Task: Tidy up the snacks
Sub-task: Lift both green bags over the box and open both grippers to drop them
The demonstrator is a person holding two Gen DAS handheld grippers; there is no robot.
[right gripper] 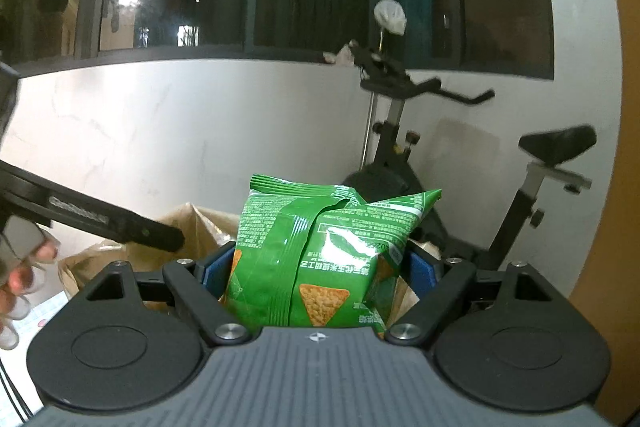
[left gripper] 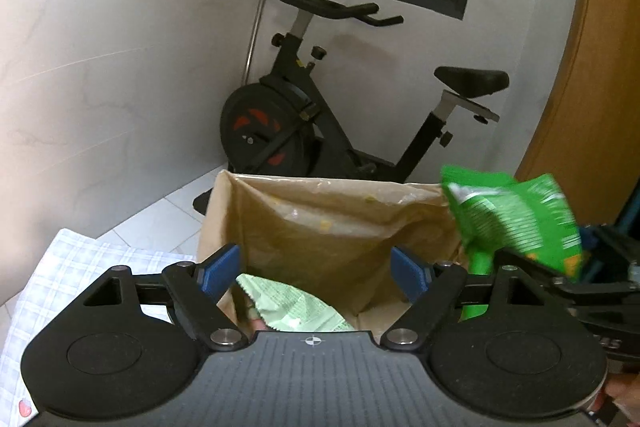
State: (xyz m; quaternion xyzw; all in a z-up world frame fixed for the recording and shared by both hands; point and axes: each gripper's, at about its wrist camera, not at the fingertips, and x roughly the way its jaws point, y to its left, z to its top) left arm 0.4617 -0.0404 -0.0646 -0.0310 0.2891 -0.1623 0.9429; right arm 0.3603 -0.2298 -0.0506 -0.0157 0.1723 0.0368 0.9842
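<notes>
An open brown paper bag (left gripper: 336, 227) stands in front of my left gripper (left gripper: 316, 269), which is open and empty just above the bag's near rim. A pale green snack packet (left gripper: 296, 307) lies inside the bag. My right gripper (right gripper: 320, 269) is shut on a bright green chip bag (right gripper: 320, 251) with triangle chips printed on it. In the left wrist view that chip bag (left gripper: 516, 219) hangs at the paper bag's right rim. The paper bag (right gripper: 200, 219) shows behind the chip bag in the right wrist view.
A black exercise bike (left gripper: 304, 115) stands behind the paper bag against a white wall. A checked cloth (left gripper: 60, 279) covers the surface at the left. A wooden panel (left gripper: 600, 67) is at the right. Dark windows run above the wall.
</notes>
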